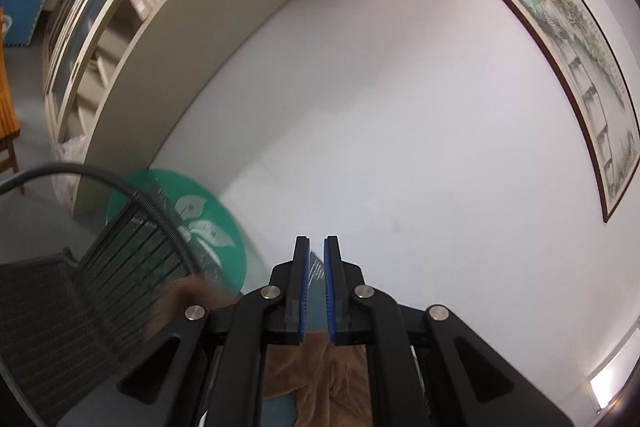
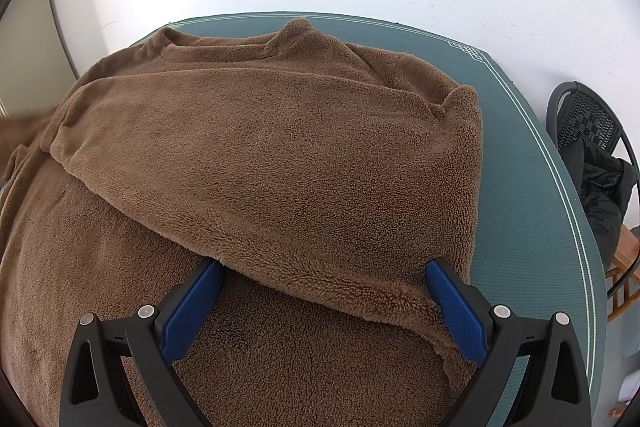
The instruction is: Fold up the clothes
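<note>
Sprawling across a green surface (image 2: 536, 163), a brown fleece garment (image 2: 280, 155) lies with one layer folded diagonally over another, its collar toward the white wall beyond. The right gripper (image 2: 324, 307) sits low at the garment's near edge, its jaws spread wide apart with the folded edge lying between the blue pads (image 2: 456, 311), not pinched. The left gripper (image 1: 316, 287) is raised above the garment and aimed at the wall, its jaws drawn nearly together; brown fabric shows below them, though whether it is held cannot be told. A mesh chair (image 1: 120, 267) stands beside the garment; a framed painting (image 1: 572, 75) hangs above.
</note>
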Tool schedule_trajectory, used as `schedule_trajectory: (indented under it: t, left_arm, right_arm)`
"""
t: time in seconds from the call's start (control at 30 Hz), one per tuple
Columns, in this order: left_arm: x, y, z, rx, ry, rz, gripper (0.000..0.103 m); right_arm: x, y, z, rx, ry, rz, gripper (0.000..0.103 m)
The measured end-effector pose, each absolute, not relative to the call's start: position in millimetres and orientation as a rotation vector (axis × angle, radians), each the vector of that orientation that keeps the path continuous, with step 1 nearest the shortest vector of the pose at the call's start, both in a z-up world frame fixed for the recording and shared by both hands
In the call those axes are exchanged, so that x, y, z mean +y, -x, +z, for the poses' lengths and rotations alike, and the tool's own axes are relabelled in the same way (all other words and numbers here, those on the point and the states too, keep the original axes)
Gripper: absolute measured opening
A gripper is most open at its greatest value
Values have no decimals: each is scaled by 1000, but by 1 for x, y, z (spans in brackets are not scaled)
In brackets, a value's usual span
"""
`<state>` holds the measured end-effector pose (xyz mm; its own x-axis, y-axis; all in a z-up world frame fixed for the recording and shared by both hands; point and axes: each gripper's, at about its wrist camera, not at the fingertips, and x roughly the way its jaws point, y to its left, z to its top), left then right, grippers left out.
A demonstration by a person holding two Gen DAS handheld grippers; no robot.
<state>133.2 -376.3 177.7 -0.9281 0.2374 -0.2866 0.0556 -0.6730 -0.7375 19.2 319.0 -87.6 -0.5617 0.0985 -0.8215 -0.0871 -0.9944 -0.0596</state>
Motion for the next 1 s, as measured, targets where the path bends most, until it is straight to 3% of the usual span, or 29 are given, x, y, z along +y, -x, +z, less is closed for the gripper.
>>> schedule_trajectory:
  t: [0.2,0.43,0.6,0.9,1.0]
  left_arm:
    - [-332,-125,180,-1090,647,2693,8]
    - [-300,-118,103,-1113,913,2530,10]
    - [-304,-129,29,-1226,1067,2412,43]
    - [-356,-166,-101,-1608,1131,2155,76]
    - [-367,-170,-138,-1706,1119,2056,79]
  right_arm:
    - [318,-20,-87,-15,1415,2688,102]
    - [318,-21,-86,-13,1416,2687,102]
    - [318,-21,-86,-15,1417,2686,102]
    - [317,-21,-85,-22,1417,2682,102]
    - [317,-21,-85,-25,1417,2681,102]
